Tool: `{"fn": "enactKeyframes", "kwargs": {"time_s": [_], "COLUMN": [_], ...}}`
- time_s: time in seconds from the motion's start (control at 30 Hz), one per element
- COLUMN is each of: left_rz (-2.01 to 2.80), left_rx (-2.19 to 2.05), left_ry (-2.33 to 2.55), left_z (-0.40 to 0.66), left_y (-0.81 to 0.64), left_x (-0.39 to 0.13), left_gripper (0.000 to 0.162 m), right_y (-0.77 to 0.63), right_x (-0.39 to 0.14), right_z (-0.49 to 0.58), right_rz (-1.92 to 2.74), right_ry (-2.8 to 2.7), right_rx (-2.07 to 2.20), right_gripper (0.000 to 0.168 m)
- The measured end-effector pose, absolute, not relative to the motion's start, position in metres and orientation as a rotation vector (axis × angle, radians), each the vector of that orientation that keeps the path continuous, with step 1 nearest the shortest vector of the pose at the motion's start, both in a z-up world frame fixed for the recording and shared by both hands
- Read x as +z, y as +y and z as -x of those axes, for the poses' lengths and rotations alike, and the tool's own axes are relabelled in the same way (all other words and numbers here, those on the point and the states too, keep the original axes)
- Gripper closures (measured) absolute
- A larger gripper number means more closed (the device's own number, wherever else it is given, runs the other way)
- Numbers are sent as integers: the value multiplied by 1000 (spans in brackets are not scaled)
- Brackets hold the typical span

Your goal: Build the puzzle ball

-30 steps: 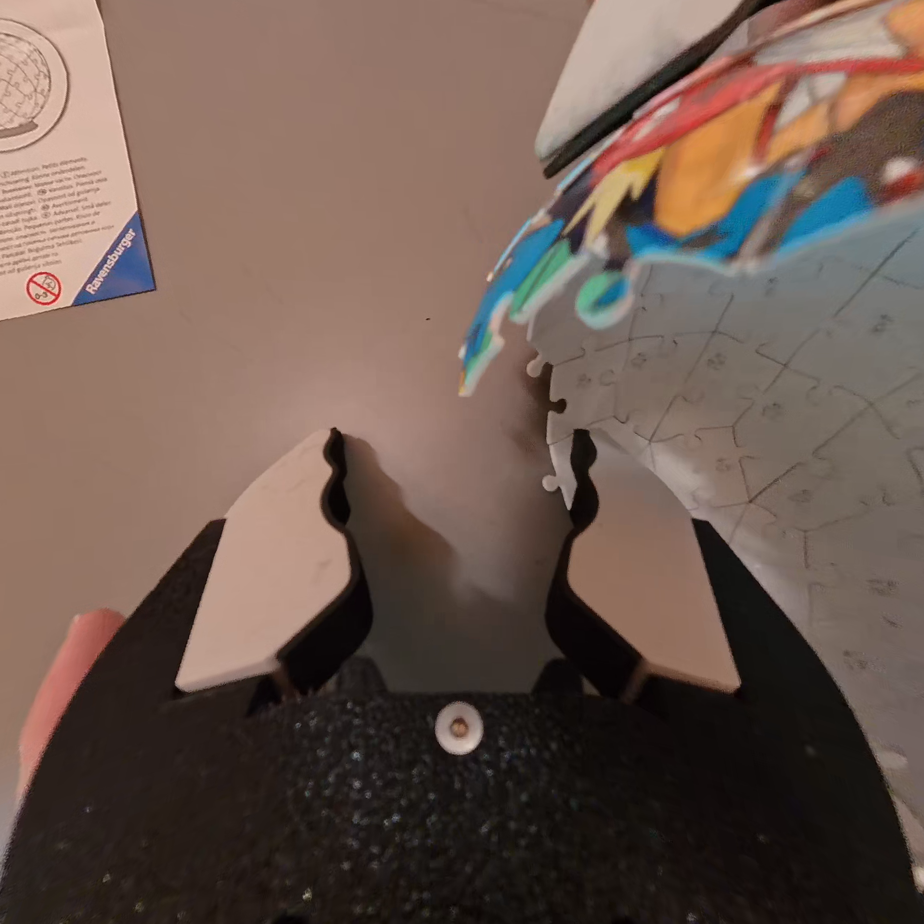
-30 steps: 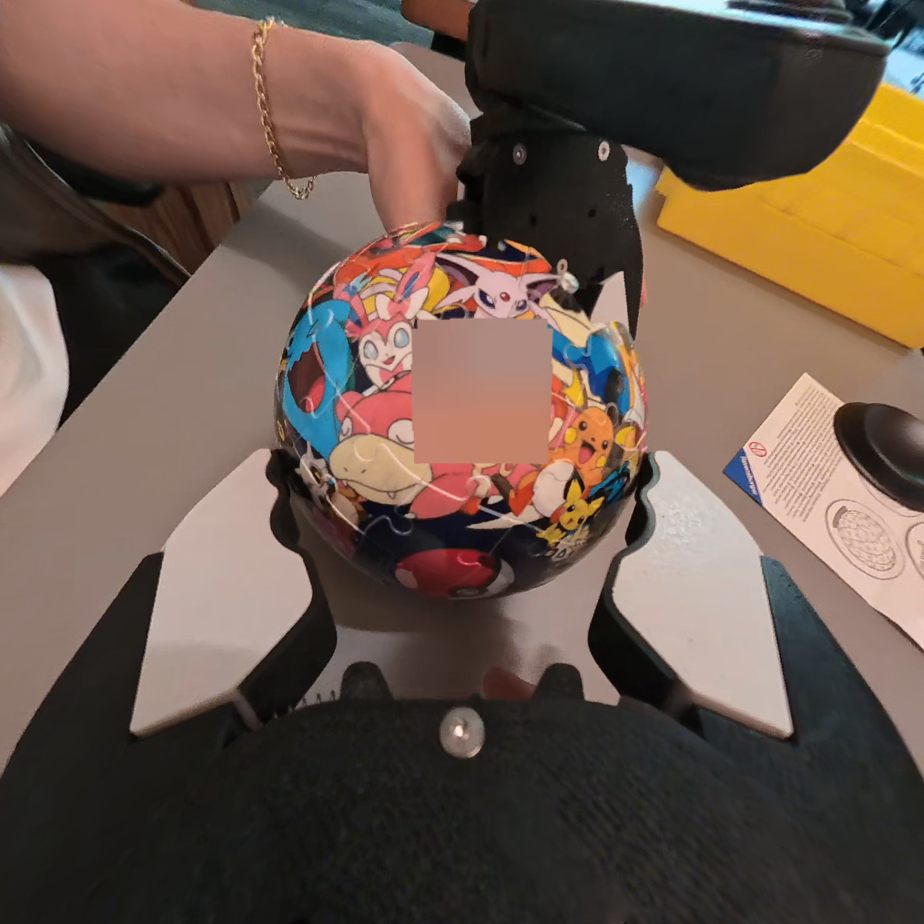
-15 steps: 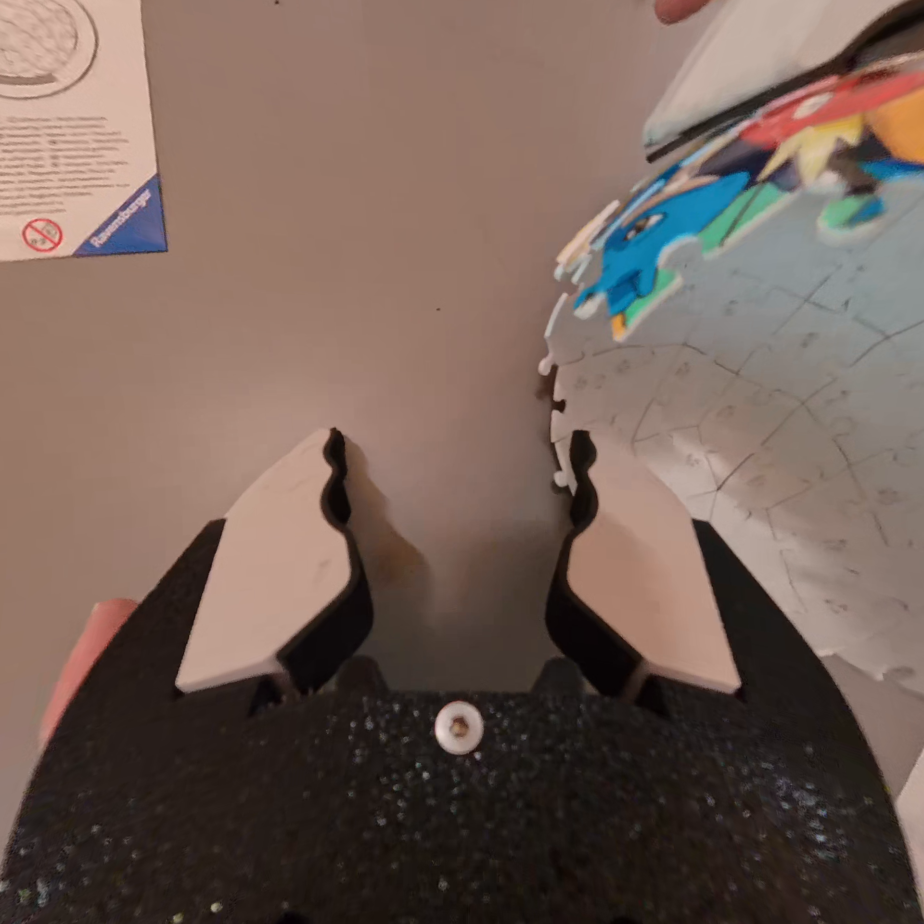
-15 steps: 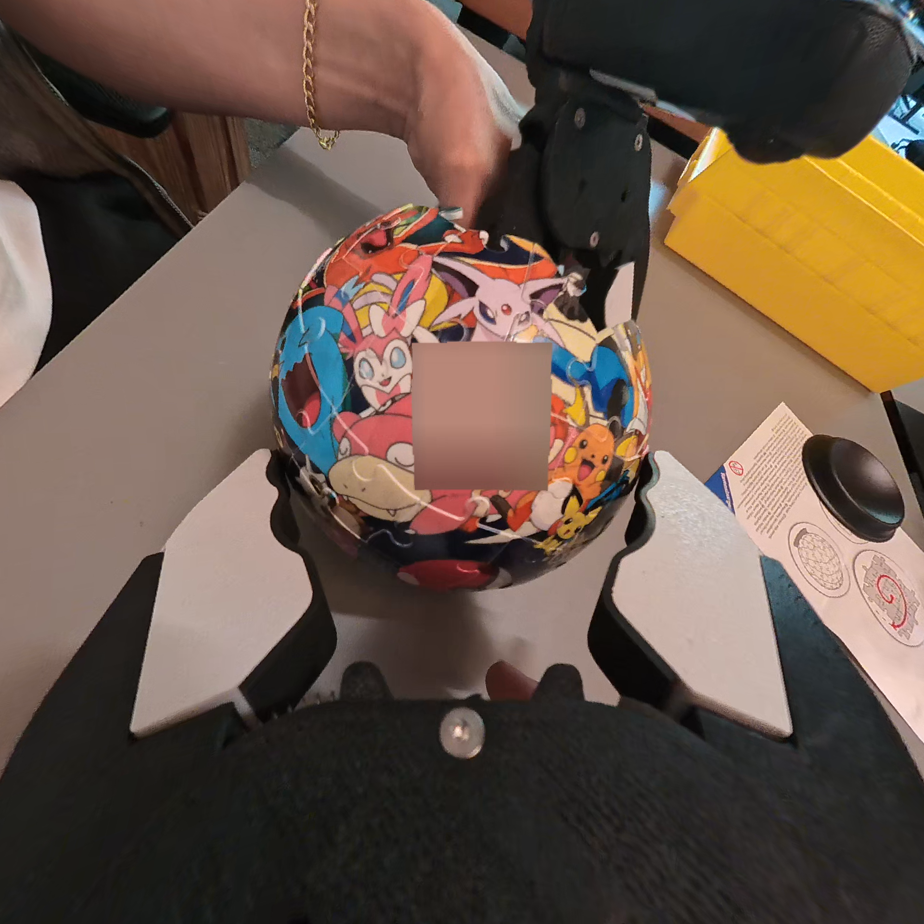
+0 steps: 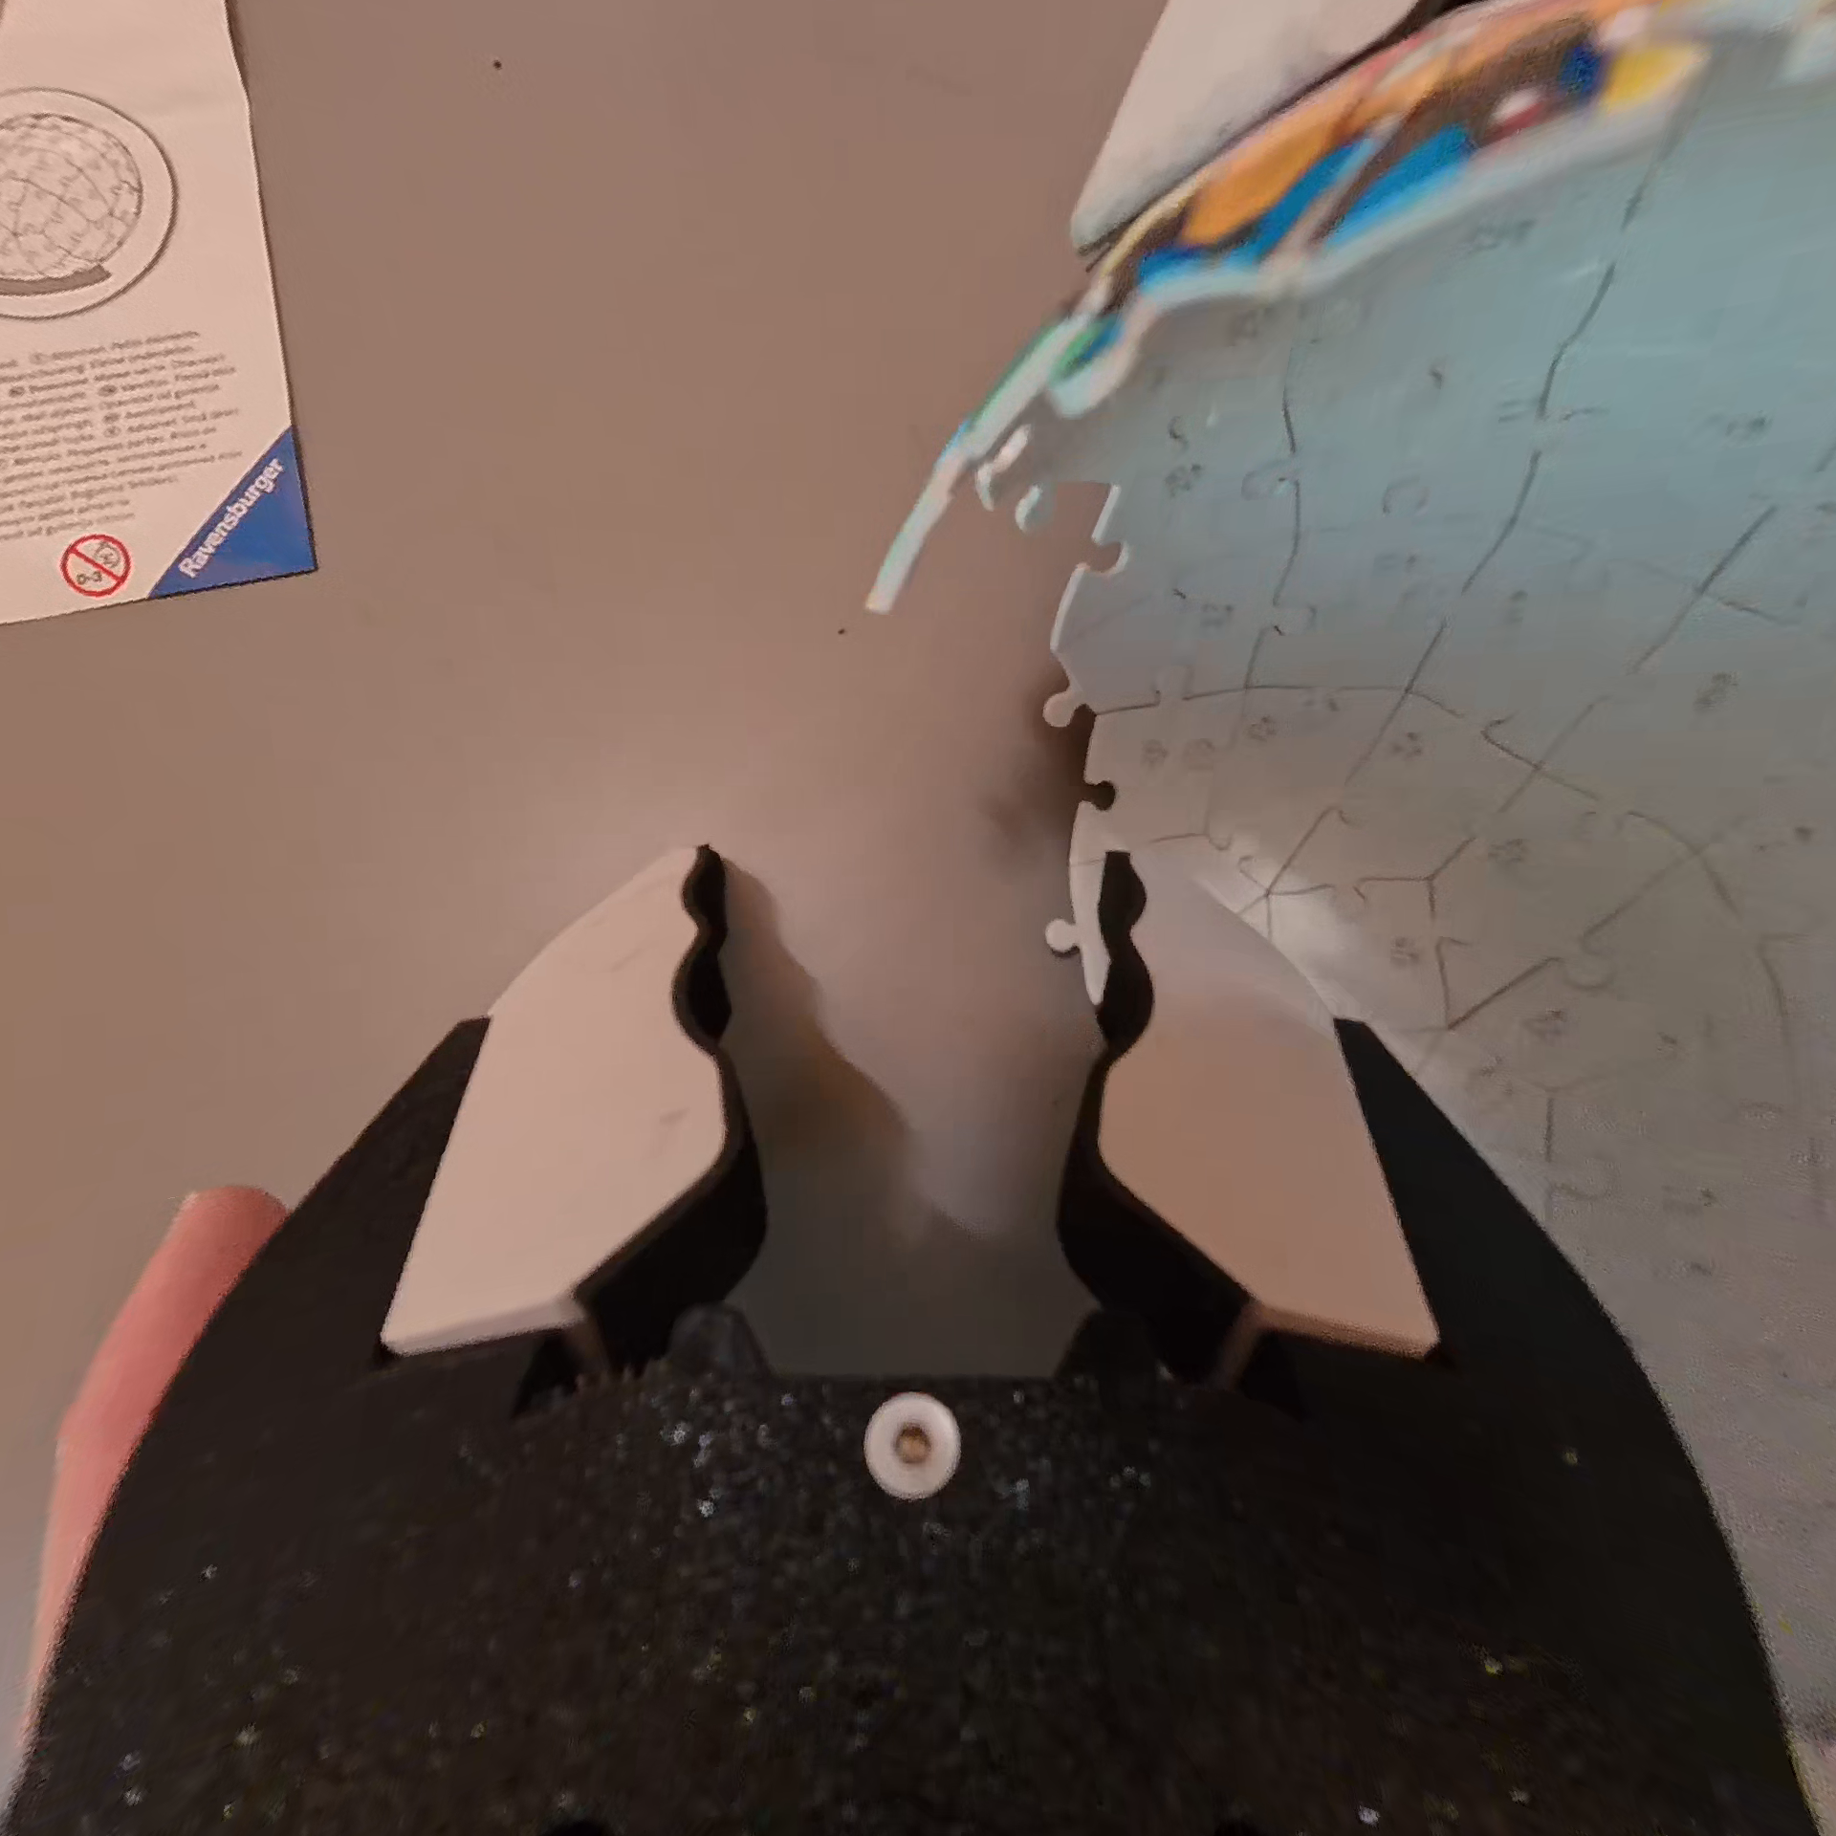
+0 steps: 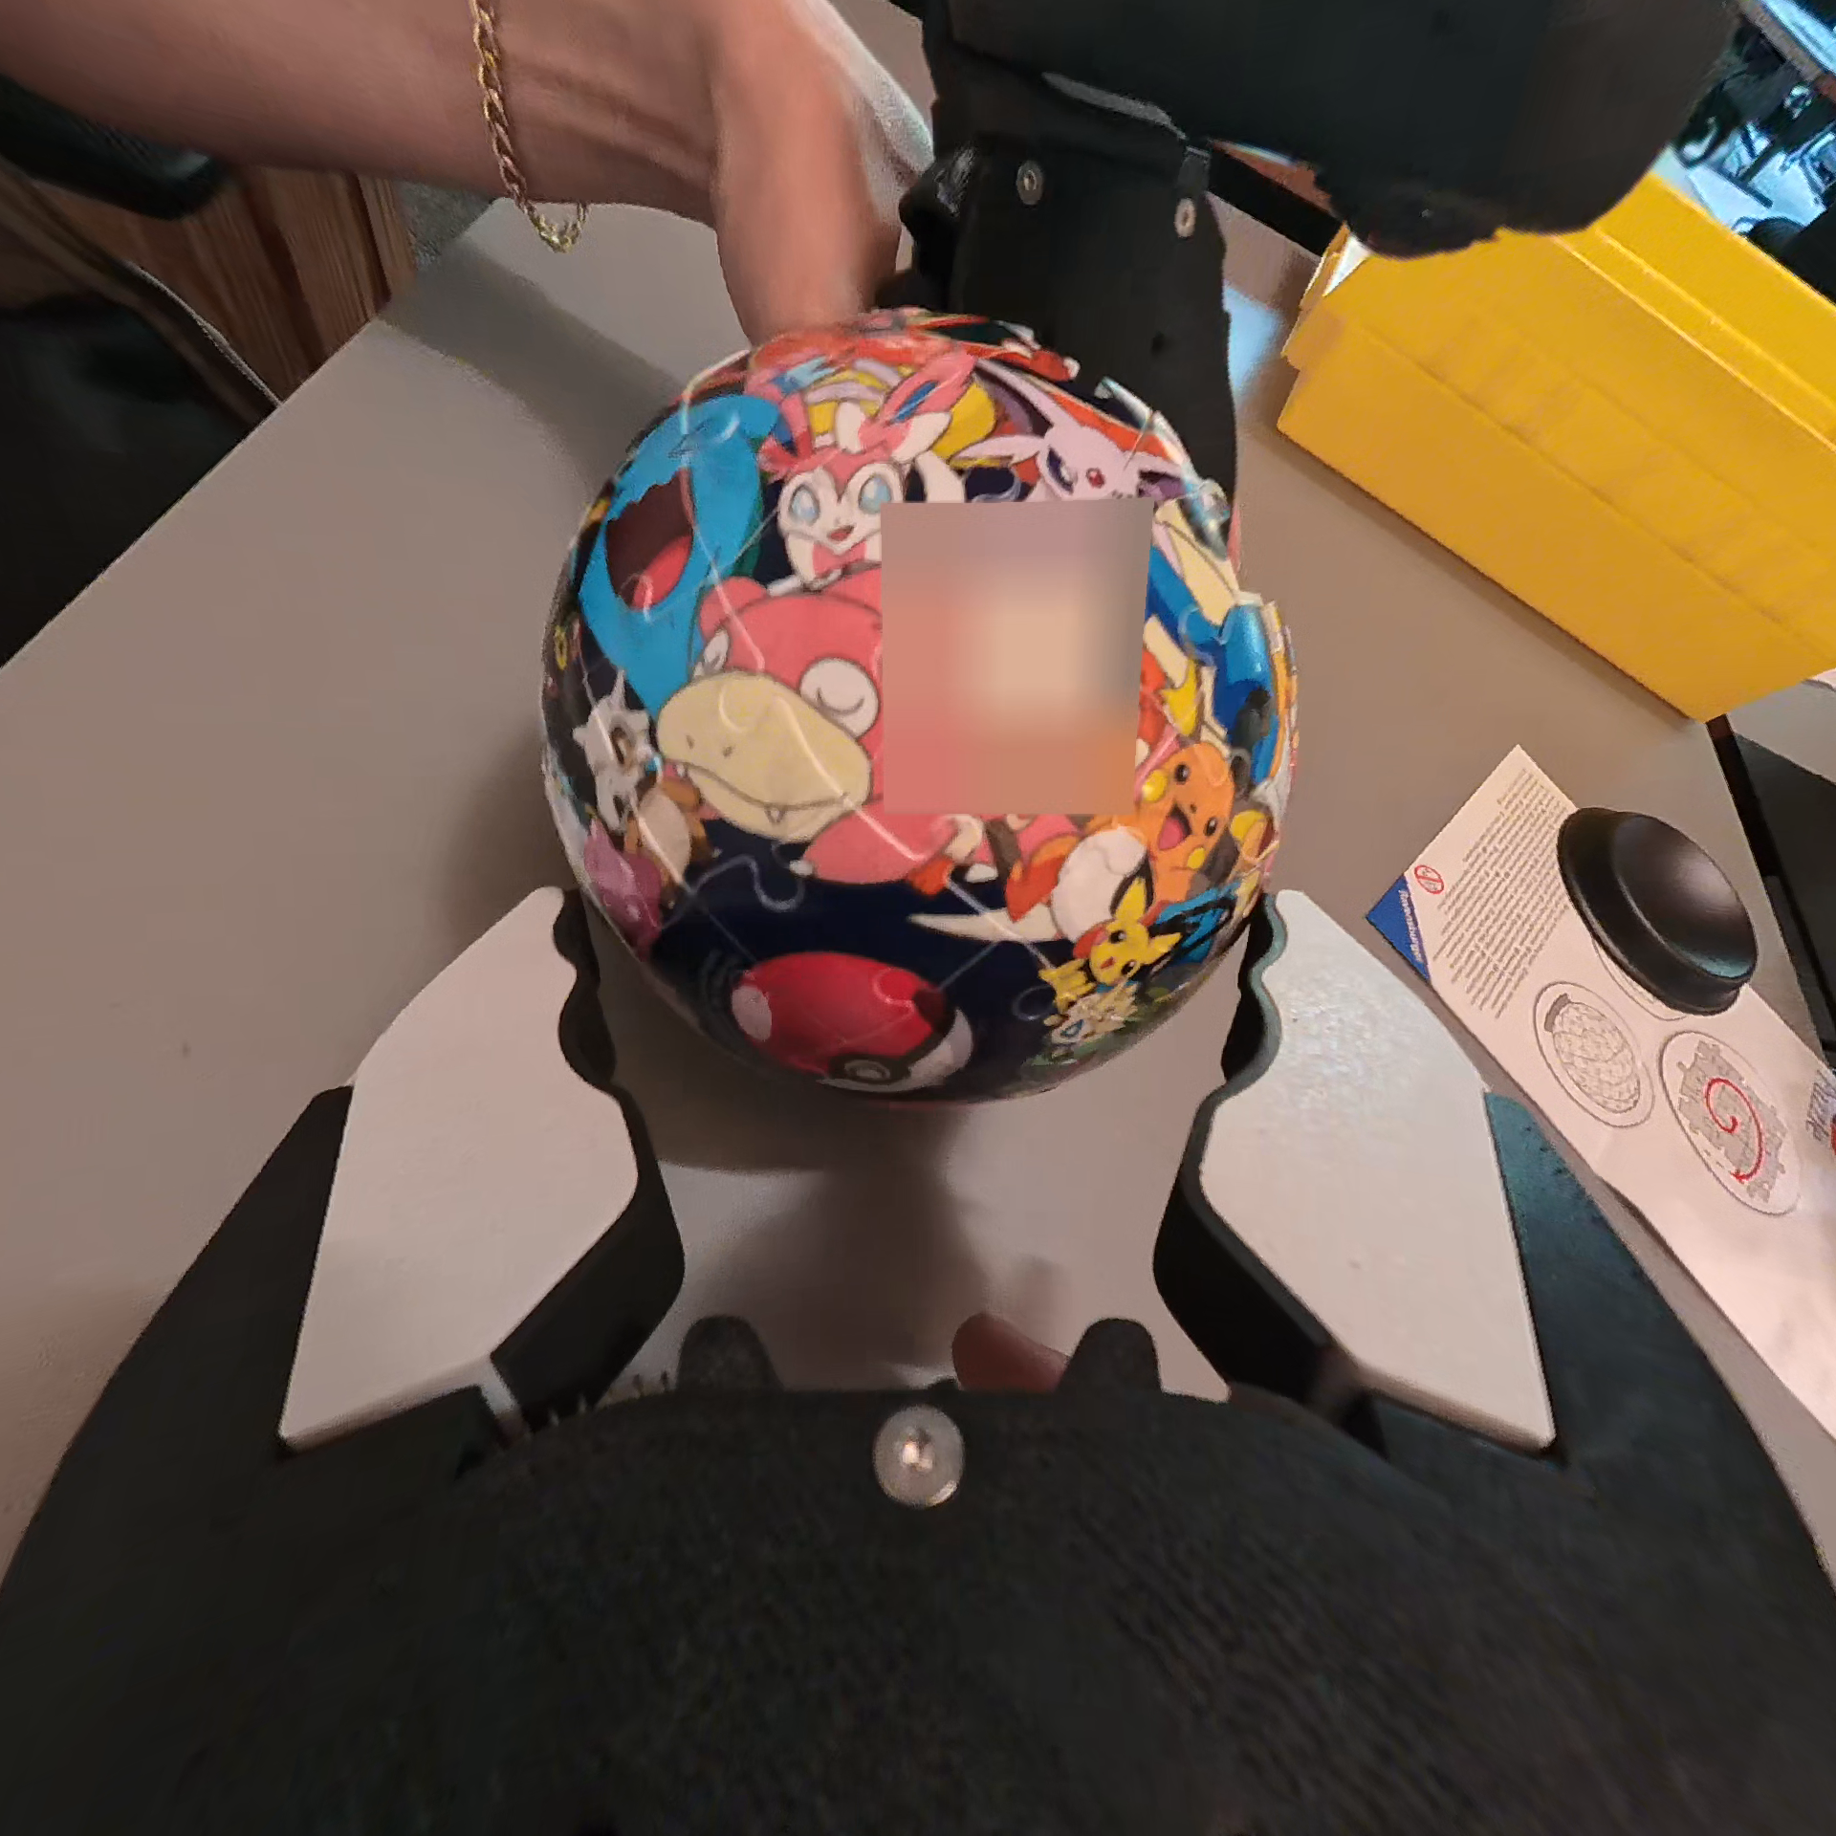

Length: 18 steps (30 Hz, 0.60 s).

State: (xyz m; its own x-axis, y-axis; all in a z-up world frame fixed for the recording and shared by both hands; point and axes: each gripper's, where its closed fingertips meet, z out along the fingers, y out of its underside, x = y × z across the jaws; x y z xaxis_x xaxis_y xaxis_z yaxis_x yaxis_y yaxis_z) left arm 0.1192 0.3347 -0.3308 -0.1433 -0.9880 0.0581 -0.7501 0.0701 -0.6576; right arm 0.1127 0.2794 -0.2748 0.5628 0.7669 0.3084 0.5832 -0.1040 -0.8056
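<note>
We see the puzzle ball point(image 6: 914, 715) standing on the grey table point(image 6: 248, 755), its lower part between the tips of our right gripper point(image 6: 919, 954). Both fingers point(image 6: 467, 1172) stand wide apart and press against the ball's sides, so we take it as clamped. Behind the ball, our left gripper point(image 5: 909, 904) comes down over its far side, fingers apart with only bare table between them; its right finger point(image 5: 1232, 1123) lies against the jagged edge of the open shell. There we look into the ball's pale inside point(image 5: 1490, 745), with its coloured outer rim blurred above. A hand point(image 6: 755, 169) wearing a gold bracelet rests at the ball's top. Right of the ball lie a leaflet point(image 6: 1609, 1003), a black stand point(image 6: 1654, 909) on it, and a yellow box point(image 6: 1590, 437), cut off at the edge.
</note>
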Motion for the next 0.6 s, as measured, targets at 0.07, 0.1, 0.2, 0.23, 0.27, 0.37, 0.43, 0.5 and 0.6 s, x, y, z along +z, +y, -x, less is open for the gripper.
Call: {"fn": "enactKeyframes", "kwargs": {"time_s": [0.07, 0.1, 0.2, 0.23, 0.27, 0.37, 0.43, 0.5, 0.6], "left_rz": [1759, 1782, 1801, 1790, 1780, 1767, 1774, 1785, 1771], "left_rx": [-844, -869, -918, -944, -976, -1113, -1223, -1323, -1359], "left_ry": [1905, 1883, 1801, 1763, 1713, 1543, 1476, 1465, 1488], "left_z": [-120, -119, -117, -117, -116, -111, -102, -91, -72], "left_y": [335, 335, 342, 345, 348, 356, 352, 340, 323], "left_x": [-329, -328, -319, -313, -306, -281, -272, -271, -276], "left_gripper": [87, 83, 81, 80, 80, 80, 80, 80, 79], "right_y": [277, 276, 273, 271, 268, 260, 252, 248, 240], "right_x": [-274, -274, -272, -271, -269, -271, -273, -274, -276], "right_z": [-112, -112, -110, -109, -108, -108, -108, -108, -109], "right_rz": [1790, 1791, 1794, 1789, 1783, 1804, 1823, 1838, 1878], "right_ry": [-1102, -1094, -1068, -1057, -1047, -1023, -1010, -981, -957], "right_rx": [251, 260, 275, 287, 294, 289, 287, 277, 252], "right_gripper": [45, 44, 43, 42, 41, 38, 36, 36, 36]}}
